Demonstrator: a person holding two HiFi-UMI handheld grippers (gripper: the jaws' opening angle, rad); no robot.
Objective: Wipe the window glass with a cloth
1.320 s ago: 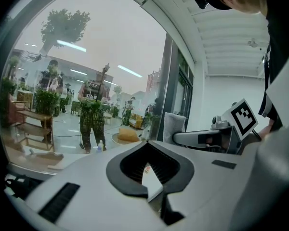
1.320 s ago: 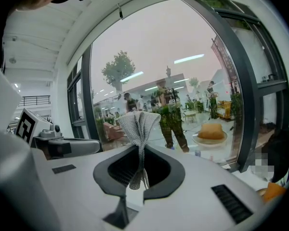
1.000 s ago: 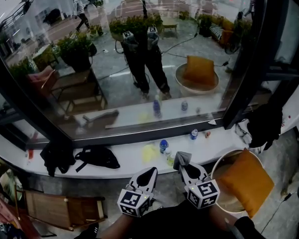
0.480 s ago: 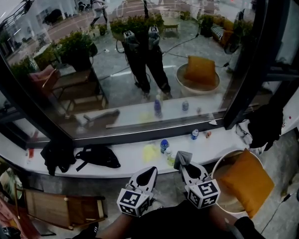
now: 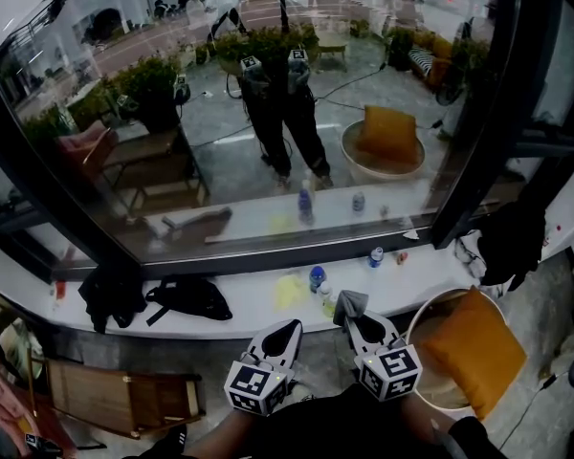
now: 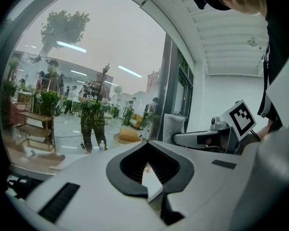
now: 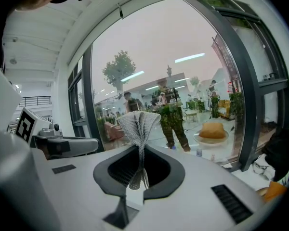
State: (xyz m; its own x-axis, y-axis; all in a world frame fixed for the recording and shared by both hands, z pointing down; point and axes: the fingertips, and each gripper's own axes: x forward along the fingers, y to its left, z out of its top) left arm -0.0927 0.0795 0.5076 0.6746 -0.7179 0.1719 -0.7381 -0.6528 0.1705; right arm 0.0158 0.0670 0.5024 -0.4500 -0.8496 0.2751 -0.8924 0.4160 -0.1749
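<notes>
Showing two grippers and one cloth before the window glass (image 5: 220,142), we find both tools side by side, low in the head view. The left gripper (image 5: 287,333) has its jaws brought together with nothing between them, as the left gripper view confirms (image 6: 147,150). The right gripper (image 5: 356,325) has its jaws closed on the single grey cloth (image 5: 347,304), pinching its gathered lower end (image 7: 137,129). The cloth's long axis runs along the jaws. Its free, fanned end points away from the gripper toward the glass (image 7: 192,57), and its narrow end sits in the hollow between the pads. We see the cloth over the near edge of the white window sill (image 5: 249,316), apart from the pane. On the sill we count two small bottles (image 5: 315,278) just ahead of the cloth, one black bag (image 5: 187,299) to the left and one black garment (image 5: 110,299) beyond it.
</notes>
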